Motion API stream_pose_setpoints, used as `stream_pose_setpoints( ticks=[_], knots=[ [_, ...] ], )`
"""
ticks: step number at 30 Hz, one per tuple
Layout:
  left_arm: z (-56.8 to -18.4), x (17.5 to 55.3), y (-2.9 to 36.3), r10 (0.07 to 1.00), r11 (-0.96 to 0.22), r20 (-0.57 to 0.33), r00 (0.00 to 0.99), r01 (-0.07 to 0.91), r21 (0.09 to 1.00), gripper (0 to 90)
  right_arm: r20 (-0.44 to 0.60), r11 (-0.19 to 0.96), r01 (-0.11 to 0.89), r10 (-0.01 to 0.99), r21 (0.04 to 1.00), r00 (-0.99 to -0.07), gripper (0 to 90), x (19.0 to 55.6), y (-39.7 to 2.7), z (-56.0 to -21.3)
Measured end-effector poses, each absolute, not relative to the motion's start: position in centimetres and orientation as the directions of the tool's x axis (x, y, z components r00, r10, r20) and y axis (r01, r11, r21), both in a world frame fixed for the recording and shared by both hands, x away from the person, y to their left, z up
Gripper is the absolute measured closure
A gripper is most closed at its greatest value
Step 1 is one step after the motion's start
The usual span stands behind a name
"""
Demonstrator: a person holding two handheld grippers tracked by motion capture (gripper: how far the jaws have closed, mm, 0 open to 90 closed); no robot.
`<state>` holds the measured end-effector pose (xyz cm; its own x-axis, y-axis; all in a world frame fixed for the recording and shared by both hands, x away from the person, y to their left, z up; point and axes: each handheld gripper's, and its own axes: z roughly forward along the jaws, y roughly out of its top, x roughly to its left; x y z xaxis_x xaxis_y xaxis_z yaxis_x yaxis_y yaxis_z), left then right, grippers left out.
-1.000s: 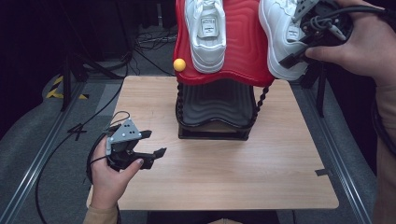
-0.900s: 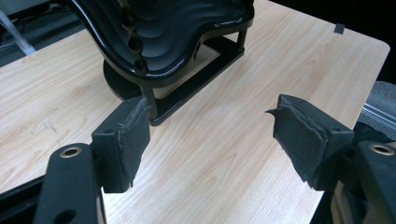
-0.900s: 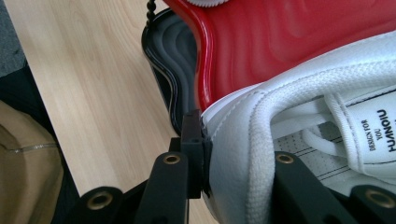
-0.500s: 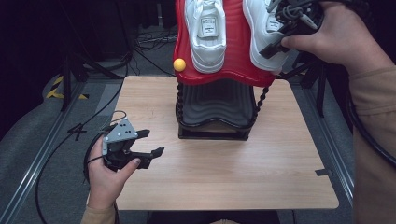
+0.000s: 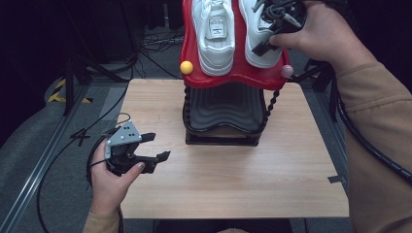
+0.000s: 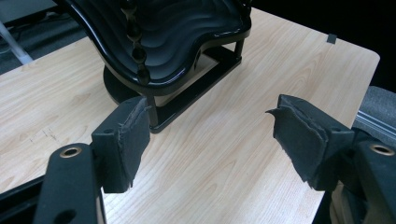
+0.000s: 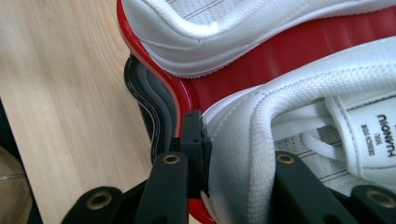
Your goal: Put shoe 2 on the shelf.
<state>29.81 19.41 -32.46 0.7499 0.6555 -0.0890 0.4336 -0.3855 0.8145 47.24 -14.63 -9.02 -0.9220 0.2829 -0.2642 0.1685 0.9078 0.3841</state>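
Observation:
A white sneaker (image 5: 214, 34) lies on the red top shelf (image 5: 233, 80) of a two-tier rack. Beside it, at the shelf's right half, is a second white sneaker (image 5: 260, 51), and my right gripper (image 5: 272, 24) is shut on its heel end. In the right gripper view the jaws clamp the heel collar of that sneaker (image 7: 289, 116), one pad outside it, my right gripper (image 7: 243, 163) just over the red shelf (image 7: 289, 60). My left gripper (image 5: 158, 145) rests open near the table's left edge. In the left gripper view nothing is between the jaws of my left gripper (image 6: 210, 126).
The black lower shelf (image 5: 226, 109) sits under the red one on the wooden table (image 5: 291, 174), also seen as the black lower shelf (image 6: 177, 42). A yellow knob (image 5: 186, 67) and a pink knob (image 5: 286, 71) cap the rack's posts. Cables lie on the floor to the left.
My right hand has carried the second sneaker leftward from beyond the rack's right side to over the red shelf, next to the first. The left gripper has stayed put.

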Motion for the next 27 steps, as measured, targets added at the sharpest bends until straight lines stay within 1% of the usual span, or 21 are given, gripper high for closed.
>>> stream_pose_setpoints(
  ticks=[13, 22, 25, 27],
  knots=[
    [-32.7, 29.9, 19.0, 0.653, -0.393, -0.095, 0.752, 0.443, 0.806, 27.7, -0.263, 0.901, 0.167, 0.287, 0.400, -0.921, 73.9, 47.4, -14.2, -10.4],
    [-32.9, 30.1, 19.0, 0.652, -0.394, -0.099, 0.752, 0.447, 0.804, 27.6, -0.275, 0.919, 0.160, 0.268, 0.360, -0.923, 72.4, 47.5, -13.5, -12.0],
    [-32.9, 30.1, 19.0, 0.653, -0.389, -0.103, 0.750, 0.449, 0.804, 27.6, -0.273, 0.921, 0.158, 0.264, 0.355, -0.925, 72.0, 47.5, -13.4, -12.2],
    [-32.9, 30.1, 19.0, 0.653, -0.390, -0.104, 0.750, 0.450, 0.803, 27.5, -0.265, 0.918, 0.165, 0.270, 0.360, -0.926, 70.1, 47.6, -13.4, -12.3]
  ],
)
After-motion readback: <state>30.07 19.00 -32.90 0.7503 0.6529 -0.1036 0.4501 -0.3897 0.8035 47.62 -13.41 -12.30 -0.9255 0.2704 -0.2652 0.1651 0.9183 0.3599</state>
